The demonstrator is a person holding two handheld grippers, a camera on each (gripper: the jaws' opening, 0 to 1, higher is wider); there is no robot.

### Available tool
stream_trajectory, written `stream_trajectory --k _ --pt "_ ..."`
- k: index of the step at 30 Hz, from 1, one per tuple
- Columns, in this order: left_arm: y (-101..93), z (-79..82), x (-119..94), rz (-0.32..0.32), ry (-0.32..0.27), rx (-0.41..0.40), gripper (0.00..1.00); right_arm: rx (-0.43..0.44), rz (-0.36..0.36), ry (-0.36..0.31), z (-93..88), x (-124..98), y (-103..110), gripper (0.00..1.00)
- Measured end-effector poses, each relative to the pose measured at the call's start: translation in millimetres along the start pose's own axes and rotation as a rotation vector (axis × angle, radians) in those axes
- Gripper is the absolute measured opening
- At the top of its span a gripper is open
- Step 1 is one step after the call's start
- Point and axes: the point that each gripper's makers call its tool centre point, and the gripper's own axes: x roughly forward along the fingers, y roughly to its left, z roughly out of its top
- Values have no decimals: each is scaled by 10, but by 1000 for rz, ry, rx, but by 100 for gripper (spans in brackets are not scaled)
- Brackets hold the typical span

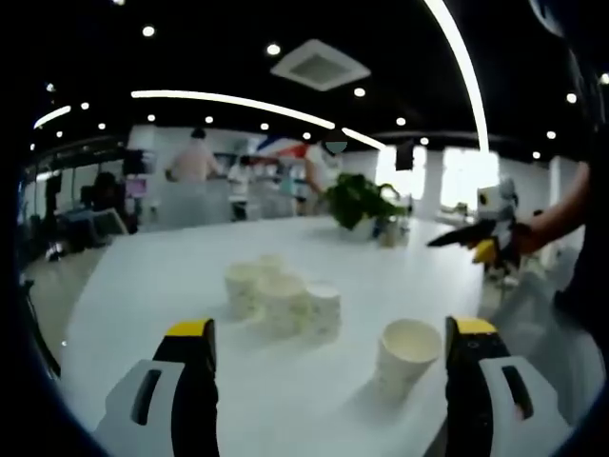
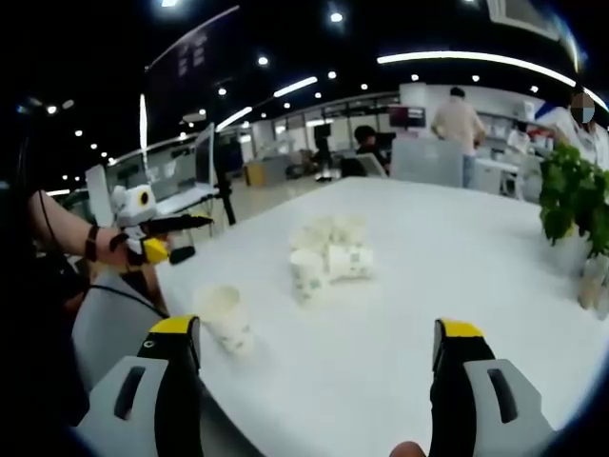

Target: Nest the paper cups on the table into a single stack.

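Note:
Several white paper cups stand on a white table (image 1: 171, 276). In the left gripper view a cluster of cups (image 1: 284, 301) sits in the middle, and a lone upright cup (image 1: 406, 355) stands near the front, close to the right jaw. My left gripper (image 1: 331, 345) is open above the table with nothing between its jaws. The right gripper (image 1: 495, 240) comes in from the right, held by a hand. In the right gripper view the cluster (image 2: 331, 255) lies ahead and the lone cup (image 2: 225, 319) is at the left. My right gripper (image 2: 318, 345) is open and holds nothing; the left gripper (image 2: 152, 233) shows at the left.
A potted green plant (image 1: 360, 202) stands at the table's far side, seen at the right edge in the right gripper view as the plant (image 2: 576, 200). People and desks fill the office behind. The table's edge runs close to the lone cup.

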Motion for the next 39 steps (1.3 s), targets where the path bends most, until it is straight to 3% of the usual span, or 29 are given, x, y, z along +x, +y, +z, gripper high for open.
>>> stream_trajectory --k 8,11,16,23,28,30,39 --pt "149 19 -56 18 -7 16 98 -34 -20 9 183 264 -111 100" --pt "186 -14 -75 25 3 19 98 -39 -35 28 243 467 -177 100" --pt "239 -50 -146 40 1 16 98 8 -22 88 178 852 -193 97" --pt "269 -110 -161 42 6 2 98 -38 -33 113 205 1318 -131 93" --pt "317 -99 -161 47 1 1 98 -32 -17 136 144 1546 -83 79" --pt "330 -104 -158 53 -2 -5 98 40 1 153 81 1626 -46 75" --pt "304 -142 -121 44 -1 -24 98 0 15 183 15 1851 34 58"
